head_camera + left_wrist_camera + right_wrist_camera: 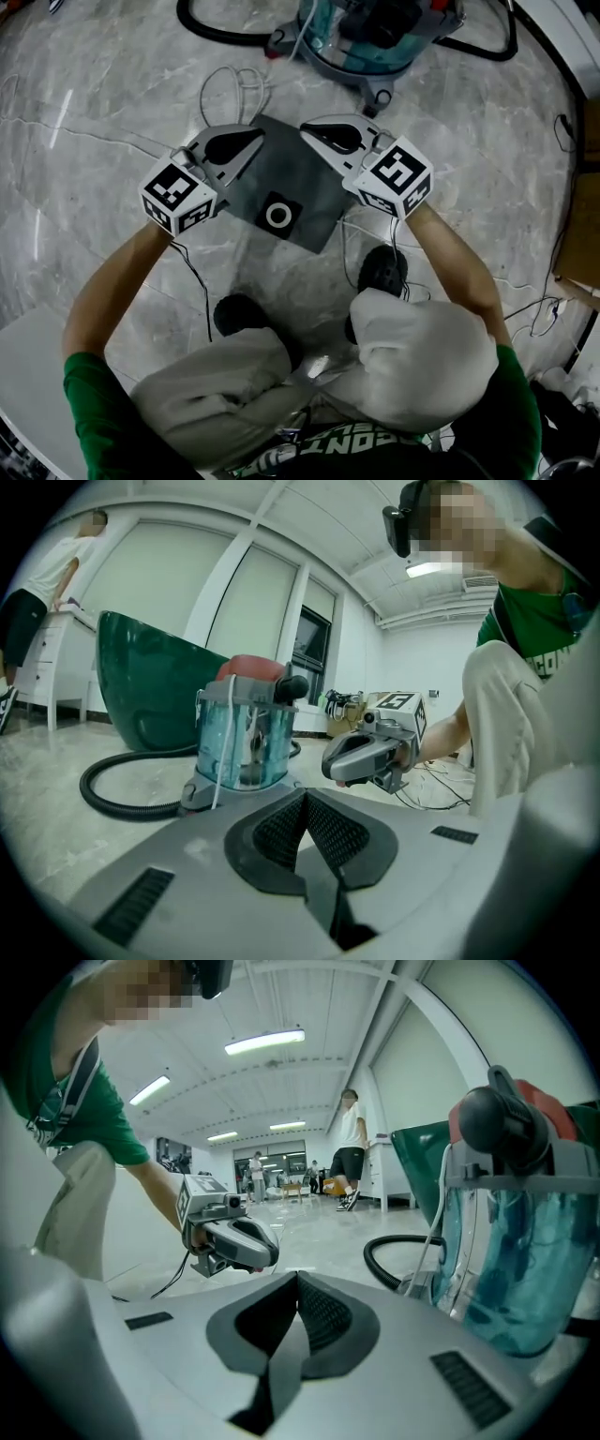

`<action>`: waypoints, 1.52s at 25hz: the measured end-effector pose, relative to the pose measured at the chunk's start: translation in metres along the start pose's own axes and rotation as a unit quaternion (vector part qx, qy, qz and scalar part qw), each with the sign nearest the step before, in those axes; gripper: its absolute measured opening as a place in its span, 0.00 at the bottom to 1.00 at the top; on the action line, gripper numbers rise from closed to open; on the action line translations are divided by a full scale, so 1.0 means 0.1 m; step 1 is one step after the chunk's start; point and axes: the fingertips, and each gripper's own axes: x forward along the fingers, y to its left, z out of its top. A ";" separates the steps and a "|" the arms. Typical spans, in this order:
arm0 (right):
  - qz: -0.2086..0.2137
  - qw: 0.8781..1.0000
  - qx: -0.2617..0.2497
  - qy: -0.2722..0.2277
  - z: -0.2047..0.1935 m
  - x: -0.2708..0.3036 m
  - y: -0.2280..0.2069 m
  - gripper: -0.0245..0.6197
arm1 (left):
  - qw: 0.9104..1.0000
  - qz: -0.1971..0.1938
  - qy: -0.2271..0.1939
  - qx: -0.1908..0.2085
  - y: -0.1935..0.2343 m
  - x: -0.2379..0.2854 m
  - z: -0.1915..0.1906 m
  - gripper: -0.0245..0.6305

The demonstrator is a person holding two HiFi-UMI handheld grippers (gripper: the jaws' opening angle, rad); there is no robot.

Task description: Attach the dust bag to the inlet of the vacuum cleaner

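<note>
A person sits low on the grey stone floor [94, 112] and holds 2 grippers out in front. The left gripper [260, 135] and the right gripper [304, 128] point at each other, tips near but not touching. In each gripper's own view the jaws are closed. The black pads meet in a thin line and nothing is between them.

The dust bag [251, 183] lies flat on the floor, under and between the 2 grippers. It is dark grey. It has a black square collar [278, 216] with a white ring, on the side near the person. The grippers are up in the air above the bag and are not holding it.

The vacuum cleaner [375, 37] stands on the floor past the bag, well apart from it. Its tub is see-through and blue-green. A black hose [216, 33] curls on the floor beside it, and a thin white cord [234, 84] loops between the vacuum cleaner and the bag.

The person's 2 black shoes [239, 314] are on the floor just behind the bag.
</note>
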 end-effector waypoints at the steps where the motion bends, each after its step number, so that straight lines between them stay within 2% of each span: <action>1: 0.004 1.000 0.004 0.006 -0.08 0.02 0.07 0.05 | 1.000 -0.003 0.009 -0.003 -0.04 -0.02 -0.10 0.04; 5: 0.018 0.999 0.019 0.028 -0.44 0.12 0.38 0.05 | 0.999 -0.018 0.044 -0.013 -0.18 -0.09 -0.54 0.04; 14: 0.067 0.992 0.029 0.100 -1.37 0.34 1.13 0.05 | 0.990 -0.085 0.109 -0.021 -0.64 -0.18 -1.51 0.04; 22: 0.085 0.986 0.026 0.144 -1.83 0.41 1.46 0.05 | 0.984 -0.094 0.145 -0.046 -0.82 -0.28 -2.01 0.04; 27: 0.106 0.977 -0.015 0.183 -2.11 0.46 1.69 0.06 | 0.978 -0.101 0.174 -0.051 -0.91 -0.39 -2.25 0.04; 31: 0.117 0.973 -0.047 0.191 -2.20 0.46 1.84 0.06 | 0.974 -0.107 0.191 -0.052 -0.99 -0.47 -2.36 0.04; 32: 0.120 0.972 -0.055 0.193 -2.22 0.46 1.86 0.07 | 0.974 -0.107 0.193 -0.052 -1.00 -0.48 -2.37 0.04; 34: 0.127 0.968 -0.071 0.203 -2.28 0.45 1.91 0.17 | 0.974 -0.107 0.195 -0.052 -1.01 -0.49 -2.38 0.04; 38: 0.112 0.960 -0.119 0.226 -2.42 0.46 1.92 0.19 | 0.973 -0.107 0.197 -0.048 -1.02 -0.51 -2.37 0.04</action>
